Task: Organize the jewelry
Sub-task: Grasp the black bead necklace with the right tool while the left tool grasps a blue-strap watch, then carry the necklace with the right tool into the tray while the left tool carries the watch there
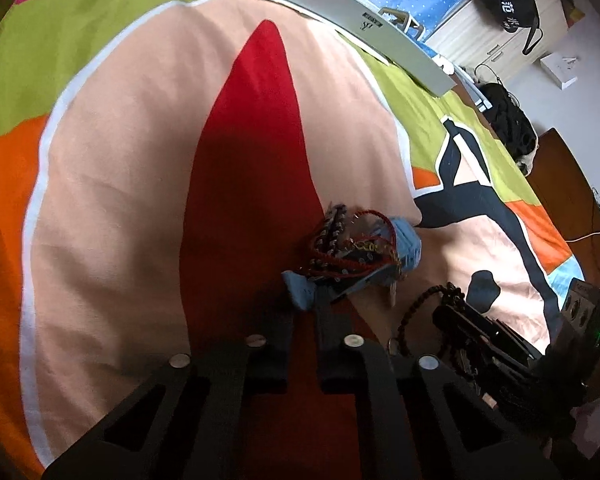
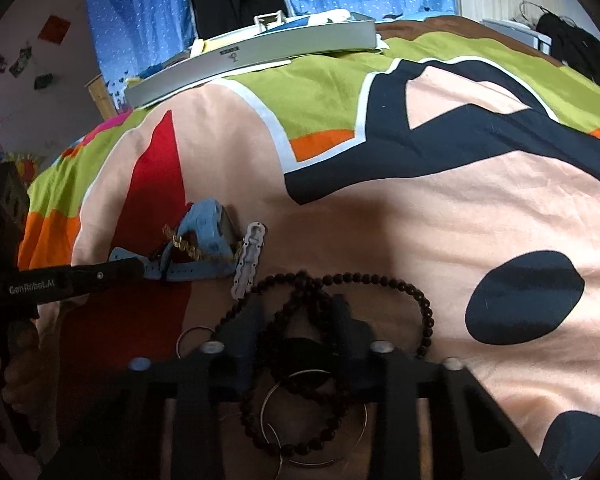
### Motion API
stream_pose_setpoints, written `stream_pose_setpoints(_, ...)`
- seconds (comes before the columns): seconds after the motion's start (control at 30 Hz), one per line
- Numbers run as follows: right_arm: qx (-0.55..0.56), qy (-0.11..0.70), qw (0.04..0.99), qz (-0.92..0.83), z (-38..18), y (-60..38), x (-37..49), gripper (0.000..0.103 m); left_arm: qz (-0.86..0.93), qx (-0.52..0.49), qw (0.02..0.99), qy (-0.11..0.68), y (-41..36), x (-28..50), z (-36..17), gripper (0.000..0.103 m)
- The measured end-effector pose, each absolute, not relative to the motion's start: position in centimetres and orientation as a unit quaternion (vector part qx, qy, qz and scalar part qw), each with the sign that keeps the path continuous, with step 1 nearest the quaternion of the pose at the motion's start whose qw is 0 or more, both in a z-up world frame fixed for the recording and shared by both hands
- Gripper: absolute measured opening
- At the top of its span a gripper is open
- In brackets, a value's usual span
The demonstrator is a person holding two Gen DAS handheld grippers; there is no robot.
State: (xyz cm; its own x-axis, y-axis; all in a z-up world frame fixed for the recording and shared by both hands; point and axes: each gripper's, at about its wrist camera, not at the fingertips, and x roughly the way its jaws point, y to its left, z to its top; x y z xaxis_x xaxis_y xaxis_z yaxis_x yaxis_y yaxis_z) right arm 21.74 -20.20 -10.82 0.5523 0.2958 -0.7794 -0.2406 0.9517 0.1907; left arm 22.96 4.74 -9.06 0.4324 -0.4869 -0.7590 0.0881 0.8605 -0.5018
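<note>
The left claw (image 2: 140, 270) clamps the blue watch strap (image 2: 188, 270) to drag it aside; beside the watch, the right claw (image 2: 298, 312), jaws apart, straddles the dark bead necklace (image 2: 380, 280) on the bed (image 2: 460, 208).

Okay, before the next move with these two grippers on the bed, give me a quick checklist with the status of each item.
1. Left gripper has hold of the blue watch strap: ok, its fingers are closed on the strap end.
2. Red cord and gold chain are free of the watch: not ok, they lie tangled over it.
3. Right gripper is open around the dark bead necklace: ok, beads sit between the fingers.
4. Necklace clear of the thin metal rings: not ok, the beads cross a ring.
5. White metal clasp piece is clear of the beads: cannot tell, they look very close.
</note>
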Motion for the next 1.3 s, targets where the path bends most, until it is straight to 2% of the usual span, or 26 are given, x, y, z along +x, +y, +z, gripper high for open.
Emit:
stream_pose_setpoints(0.03, 0.038, 0.444, 0.882, 0.154, -10.7, -20.4, 21.6, 0.021, -0.171, -0.195, 0.825, 0.502, 4.7, 22.8, -8.8, 0.004)
stream_pose_setpoints(0.07, 0.040, 0.442, 0.883, 0.155, -10.5, -20.5, 21.6, 0.012, -0.171, -0.192, 0.828, 0.498, 4.6, 22.6, -8.6, 0.003)
stream_pose_setpoints(0.1, 0.041, 0.439, 0.884, 0.155, -10.4, -20.6, 21.5, 0.012, -0.171, -0.190, 0.831, 0.494, 4.6, 22.5, -8.4, 0.002)
stream_pose_setpoints(0.43, 0.033, 0.395, 0.899, 0.188, -8.1, -20.2, 19.1, 0.011, -0.166, -0.153, 0.873, 0.432, 3.8, 20.0, -4.9, 0.001)
stream_pose_setpoints(0.73, 0.059, 0.386, 0.901, 0.188, -7.3, -21.5, 17.3, 0.011, -0.231, -0.113, 0.889, 0.380, 1.4, 16.6, -2.3, 0.001)
stream_pose_setpoints(1.1, 0.077, 0.372, 0.906, 0.187, -6.8, -23.0, 15.2, 0.011, -0.273, -0.066, 0.869, 0.408, -2.4, 13.7, -3.3, 0.001)
stream_pose_setpoints(1.3, 0.077, 0.363, 0.907, 0.200, -6.2, -23.1, 14.7, 0.011, -0.216, -0.061, 0.896, 0.383, -1.6, 12.8, -2.6, 0.001)
